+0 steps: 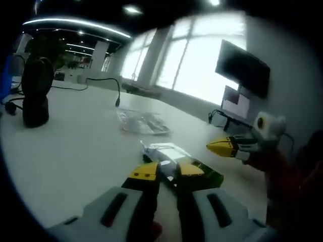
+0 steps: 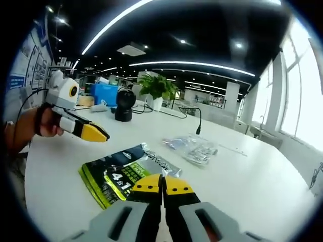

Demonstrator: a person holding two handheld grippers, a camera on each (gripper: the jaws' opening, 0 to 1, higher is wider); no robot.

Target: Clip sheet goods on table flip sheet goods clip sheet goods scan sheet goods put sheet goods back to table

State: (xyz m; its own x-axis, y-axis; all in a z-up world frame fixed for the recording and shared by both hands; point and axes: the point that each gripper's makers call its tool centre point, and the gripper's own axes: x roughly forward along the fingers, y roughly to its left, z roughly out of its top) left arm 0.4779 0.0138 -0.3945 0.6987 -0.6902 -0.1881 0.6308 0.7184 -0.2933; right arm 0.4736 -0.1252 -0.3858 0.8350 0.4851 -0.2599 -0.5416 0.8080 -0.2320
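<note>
While the white table (image 2: 262,176) is lying under ceiling light strips, I am holding both grippers above it. The right gripper (image 2: 162,184) is pressed together, empty; the left gripper (image 1: 167,170) is slightly parted over the sheet goods (image 2: 126,174), a clear packet (image 2: 194,148) lying beyond.

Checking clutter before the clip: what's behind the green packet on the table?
Behind the green packet lies a clear plastic bag on the white table, apart from it. Farther back stand a black gooseneck mic and a dark round device. The clear bag's contents can't be made out.

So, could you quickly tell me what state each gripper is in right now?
Left gripper: jaws slightly apart at the edge of the green packet; grip cannot be told.
Right gripper: jaws shut, holding nothing.
</note>
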